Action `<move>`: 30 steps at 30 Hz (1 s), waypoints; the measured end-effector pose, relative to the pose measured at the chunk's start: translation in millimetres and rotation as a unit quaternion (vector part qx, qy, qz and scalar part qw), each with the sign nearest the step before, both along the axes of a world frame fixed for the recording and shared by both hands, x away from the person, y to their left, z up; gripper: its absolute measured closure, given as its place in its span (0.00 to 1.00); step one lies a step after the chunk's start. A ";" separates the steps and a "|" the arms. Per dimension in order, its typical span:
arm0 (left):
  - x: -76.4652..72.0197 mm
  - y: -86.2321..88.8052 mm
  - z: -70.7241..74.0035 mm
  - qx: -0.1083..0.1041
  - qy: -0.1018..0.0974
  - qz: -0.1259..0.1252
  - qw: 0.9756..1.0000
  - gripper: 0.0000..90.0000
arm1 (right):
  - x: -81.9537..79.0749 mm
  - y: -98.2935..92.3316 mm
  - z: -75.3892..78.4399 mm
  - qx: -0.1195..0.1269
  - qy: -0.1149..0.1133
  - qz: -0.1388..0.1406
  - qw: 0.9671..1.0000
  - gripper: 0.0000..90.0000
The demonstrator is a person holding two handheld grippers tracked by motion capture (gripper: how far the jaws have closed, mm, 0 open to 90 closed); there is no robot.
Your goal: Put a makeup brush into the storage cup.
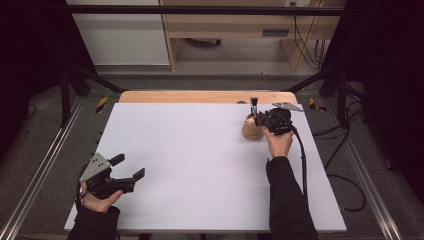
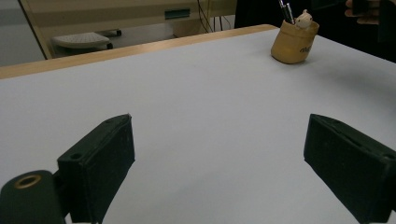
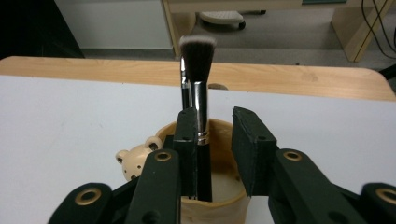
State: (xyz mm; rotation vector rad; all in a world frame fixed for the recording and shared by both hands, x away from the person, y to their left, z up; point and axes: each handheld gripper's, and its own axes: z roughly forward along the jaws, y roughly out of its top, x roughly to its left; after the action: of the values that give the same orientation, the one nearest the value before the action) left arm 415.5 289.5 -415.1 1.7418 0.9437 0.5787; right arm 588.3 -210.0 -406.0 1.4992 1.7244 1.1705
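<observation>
Near the tabletop's [image 1: 200, 165] far right corner, the right gripper [image 3: 214, 140] hangs partly open over the cup [image 1: 252, 131], around the upright brush [image 3: 198, 74]. The left gripper [image 1: 131, 168], wide open and empty, rests near the near left corner.

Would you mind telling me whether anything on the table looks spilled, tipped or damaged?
Nothing stands out. The tan cup stands upright on the white table, the makeup brush stands in it bristles up, and no spill shows.
</observation>
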 end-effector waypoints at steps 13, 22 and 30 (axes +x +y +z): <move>0.1 -1.7 -0.3 0.003 0.002 -0.003 1.000 0.09 | -34.7 -13.5 24.7 0.015 -0.046 0.028 0.998 0.58; 0.4 -2.2 -0.6 0.006 0.003 -0.003 1.000 0.09 | -60.8 -13.7 33.4 0.020 -0.067 0.063 0.996 0.36; 0.1 -2.1 -0.3 0.004 0.001 -0.003 1.000 0.08 | -83.1 -10.3 30.8 0.016 -0.074 0.085 0.993 0.23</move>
State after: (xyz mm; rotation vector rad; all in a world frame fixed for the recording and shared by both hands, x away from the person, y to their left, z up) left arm 415.6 287.4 -415.4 1.7516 0.9392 0.5771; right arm 505.2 -220.3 -375.2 1.2686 1.7649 1.3668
